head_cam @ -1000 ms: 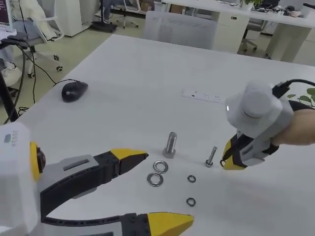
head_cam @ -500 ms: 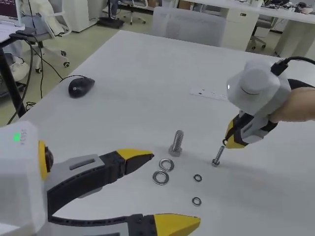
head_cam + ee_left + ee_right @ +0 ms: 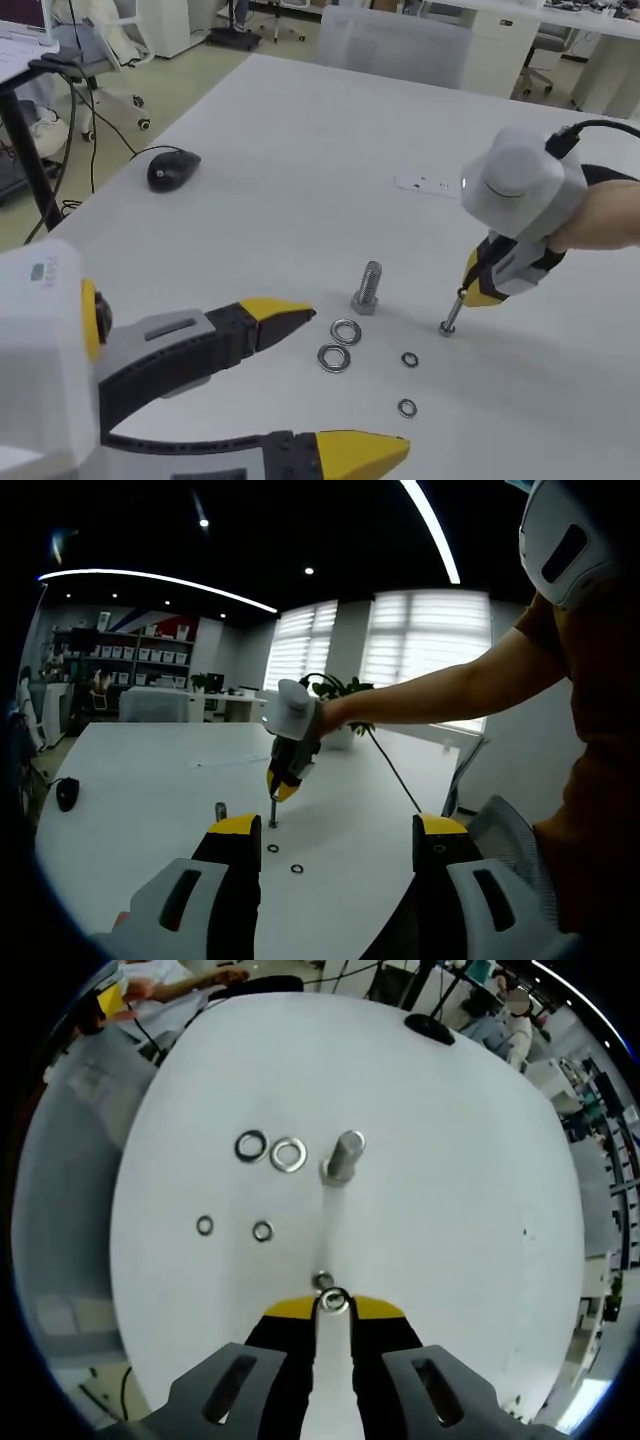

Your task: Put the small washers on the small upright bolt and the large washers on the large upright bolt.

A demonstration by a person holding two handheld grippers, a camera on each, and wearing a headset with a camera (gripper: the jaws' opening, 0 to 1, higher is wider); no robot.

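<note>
Finding one: over the last second the right gripper [image 3: 470, 297] has risen from low beside the small bolt [image 3: 450, 320] to its upper end. The head camera shifted too. The washers hold the same pattern among themselves.

The right gripper's jaws are now nearly pressed together, pinching the top of the small bolt. In the head view the bolt leans, head on the table [image 3: 300, 150], shaft slanting up into the yellow tips.

We judge that the small bolt is being set upright. No washer is on either bolt yet.

The large bolt [image 3: 368, 290] stands upright, with the two large washers [image 3: 345, 331] flat just in front of it. The two small washers [image 3: 410, 359] lie near the small bolt, apart from each other.

The left gripper [image 3: 350, 385] hovers low near the large washers, jaws spread wide and holding nothing.

Finding two: the right gripper view looks down the small bolt's length and shows a ring-like end [image 3: 334, 1302] between the tips. We cannot tell if that is bare shaft. The lean reads plainly in the head view.

The left gripper view shows its own wide gap [image 3: 338, 830] and the right gripper [image 3: 282, 785] side-on over the bolt.
</note>
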